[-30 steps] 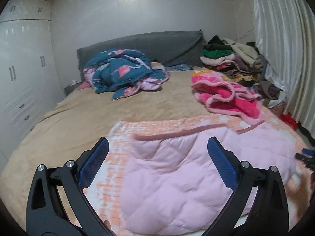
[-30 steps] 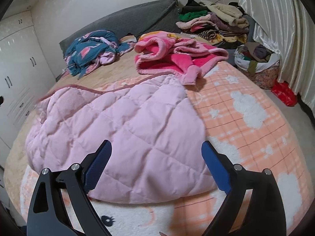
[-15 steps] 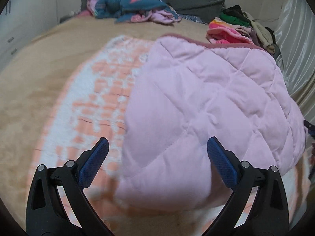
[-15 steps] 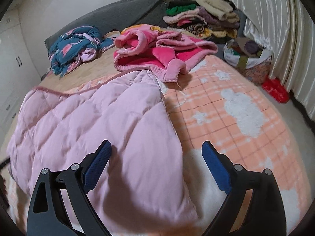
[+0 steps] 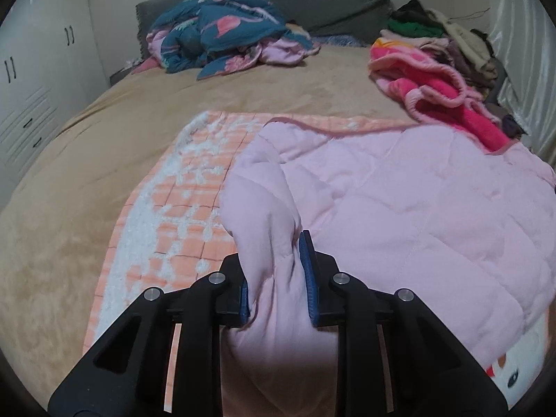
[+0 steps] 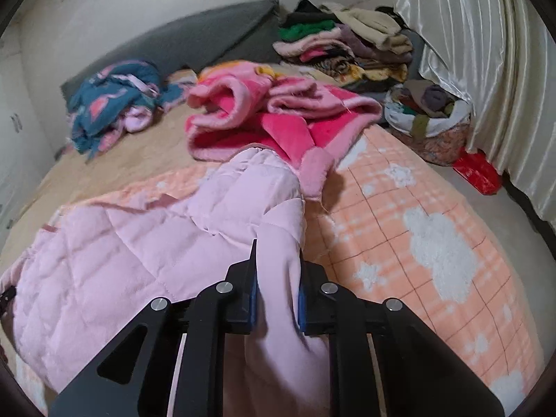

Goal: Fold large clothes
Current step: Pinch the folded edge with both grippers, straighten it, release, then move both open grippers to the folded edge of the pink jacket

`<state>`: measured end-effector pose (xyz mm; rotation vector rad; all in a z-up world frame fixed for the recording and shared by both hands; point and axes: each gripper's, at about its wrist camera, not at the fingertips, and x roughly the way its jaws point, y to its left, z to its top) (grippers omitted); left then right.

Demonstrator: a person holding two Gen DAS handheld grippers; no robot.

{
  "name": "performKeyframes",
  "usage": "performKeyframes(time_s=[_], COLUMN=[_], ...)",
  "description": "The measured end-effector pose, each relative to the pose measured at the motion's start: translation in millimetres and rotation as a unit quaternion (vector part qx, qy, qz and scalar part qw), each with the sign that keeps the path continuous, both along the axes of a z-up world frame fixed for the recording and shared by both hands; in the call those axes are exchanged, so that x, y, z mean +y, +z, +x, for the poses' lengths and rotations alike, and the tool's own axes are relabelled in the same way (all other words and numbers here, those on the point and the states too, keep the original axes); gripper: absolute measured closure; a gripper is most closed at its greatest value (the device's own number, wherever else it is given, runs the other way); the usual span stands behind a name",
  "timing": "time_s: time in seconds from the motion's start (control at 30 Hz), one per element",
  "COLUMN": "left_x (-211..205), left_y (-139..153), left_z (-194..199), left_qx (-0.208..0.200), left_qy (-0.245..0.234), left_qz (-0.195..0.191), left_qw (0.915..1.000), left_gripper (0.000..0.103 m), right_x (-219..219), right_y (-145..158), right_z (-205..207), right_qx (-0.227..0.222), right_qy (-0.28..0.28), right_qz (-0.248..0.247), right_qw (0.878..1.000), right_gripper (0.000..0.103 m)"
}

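your left gripper (image 5: 274,271) is now pressed onto a bunched fold at the near left edge of the pink quilted garment (image 5: 399,208); half a second ago its jaws stood spread above the fabric. your right gripper (image 6: 276,288) has made the same change and now pinches the garment's near right edge (image 6: 278,260). with both near corners secured, you appear ready to lift and carry this edge toward the far hem to make the next fold.

the garment lies spread on the orange checked blanket (image 6: 417,229), which covers the near part of the tan bed (image 5: 104,160).

note the bright pink fleece garment (image 6: 278,121): it touches, and partly overlaps, the far right corner of the quilted garment, so a fold carried that way may catch or bury it. the blue patterned bundle (image 5: 226,31) and the clothes stack (image 6: 344,45) near the headboard sit well apart. the basket (image 6: 431,121) stands on the floor beside the curtain (image 6: 486,52).
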<state>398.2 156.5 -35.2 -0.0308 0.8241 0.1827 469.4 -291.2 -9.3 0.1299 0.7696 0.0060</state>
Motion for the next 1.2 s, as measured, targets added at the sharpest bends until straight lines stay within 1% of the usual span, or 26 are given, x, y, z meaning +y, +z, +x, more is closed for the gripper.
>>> performKeyframes(time_s=[0.07,0.17,0.23,0.33,0.37,0.4,0.43,0.47,0.5,0.57,0.6,0.63,0.67,0.73,0.77,0.9,0.97,1.1,1.2], left_x=[1.9,3.0,4.1,4.3,3.7,3.2,3.0,3.3,3.5,1.7,0.9,-0.3,-1.6,-4.1,-6.3,-14.7,-17.2,-20.9,-22.7], left_y=[-11.8,-20.5,-21.3,-18.3,-16.8,-15.3,-13.0,-11.2,-8.4,-1.8,1.4,5.9,10.3,16.6,19.5,31.8,35.7,42.5,42.0], left_z=[8.6,8.1,6.6,2.5,0.4,-1.3,-4.5,-7.2,-10.8,-17.9,-20.7,-25.0,-29.8,-37.2,-41.2,-61.9,-70.2,-89.2,-100.1], left_qx=[0.013,0.011,0.01,0.01,0.009,0.009,0.008,0.007,0.004,-0.001,-0.004,-0.007,-0.012,-0.018,-0.02,-0.033,-0.035,-0.039,-0.035], left_qy=[0.01,0.012,0.012,0.017,0.019,0.022,0.025,0.028,0.029,0.03,0.03,0.031,0.03,0.029,0.028,0.027,0.026,0.026,0.029], left_qz=[-0.003,-0.001,-0.003,-0.002,0.002,0.005,0.006,0.006,0.005,0.012,0.014,0.015,0.013,0.014,0.015,0.02,0.018,0.012,0.004], left_qw=[0.9999,0.9999,0.9999,0.9998,0.9998,0.9997,0.9996,0.9996,0.9996,0.9995,0.9994,0.9994,0.9994,0.9993,0.9993,0.9989,0.9989,0.9988,0.9989], left_gripper=[0.087,0.087,0.086,0.083,0.08,0.079,0.076,0.072,0.068,0.048,0.04,0.037,0.034,0.026,0.021,0.012,0.01,0.009,0.009], right_x=[0.2,0.0,1.1,-1.9,-2.7,-3.4,-5.2,-6.2,-8.5,-12.8,-13.4,-14.0,-15.3,-17.3,-17.3,-16.8,-15.0,-10.8,-11.2], right_y=[-15.9,-39.9,-49.3,-50.4,-48.4,-46.1,-42.6,-39.1,-34.4,-23.5,-18.8,-14.3,-8.0,5.2,9.8,33.2,41.3,53.4,54.0], right_z=[10.5,14.7,12.4,8.9,6.2,3.8,-1.2,-6.0,-12.6,-30.0,-37.2,-43.8,-52.8,-70.1,-75.8,-105.9,-118.5,-147.1,-159.8], right_qx=[0.022,0.042,0.045,0.044,0.043,0.042,0.039,0.034,0.025,0.007,0.003,-0.001,-0.01,-0.026,-0.031,-0.059,-0.069,-0.089,-0.087], right_qy=[-0.011,-0.026,-0.03,-0.033,-0.034,-0.036,-0.037,-0.036,-0.034,-0.021,-0.016,-0.012,-0.007,0.007,0.01,0.026,0.033,0.052,0.055], right_qz=[-0.005,-0.004,-0.005,0.002,0.002,0.003,0.005,0.01,0.018,0.038,0.041,0.043,0.049,0.056,0.056,0.055,0.047,0.034,0.038], right_qw=[1.0,0.999,0.999,0.999,0.998,0.998,0.999,0.999,0.999,0.999,0.999,0.999,0.999,0.998,0.998,0.996,0.996,0.994,0.994], right_gripper=[0.088,0.087,0.086,0.081,0.076,0.067,0.058,0.041,0.037,0.028,0.025,0.018,0.013,0.009,0.006,0.004,0.004,0.004,0.004])
